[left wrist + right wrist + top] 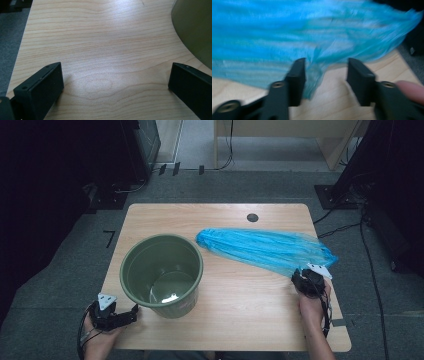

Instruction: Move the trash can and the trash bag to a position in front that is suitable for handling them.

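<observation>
Blue plastic bag (262, 249) lay flat across the wooden table (240, 305), stretched from just beside the bucket's rim out toward three o'clock, where its ragged edge reached the table's side. Seen from the high view, the green bucket (162, 275) stood upright at about nine o'clock from the bag, nearly touching the bag's narrow end.

At five o'clock from the bag, the right gripper (304, 279) sat at the bag's near corner, held in the person's right hand (312, 306). In the right gripper view the picture was blurred, yet the right gripper (325, 71) had its jaws standing apart, with a hanging fold of the bag (312, 37) between them and close against one jaw; the pads did not press on it.

At seven o'clock from the bucket, the left gripper (131, 312) rested at the table's near edge, pointing toward the bucket's base. In the left gripper view the left gripper (116, 77) had its jaws spread wide over bare wood, with the bucket's wall (195, 27) curving past at two o'clock.
</observation>
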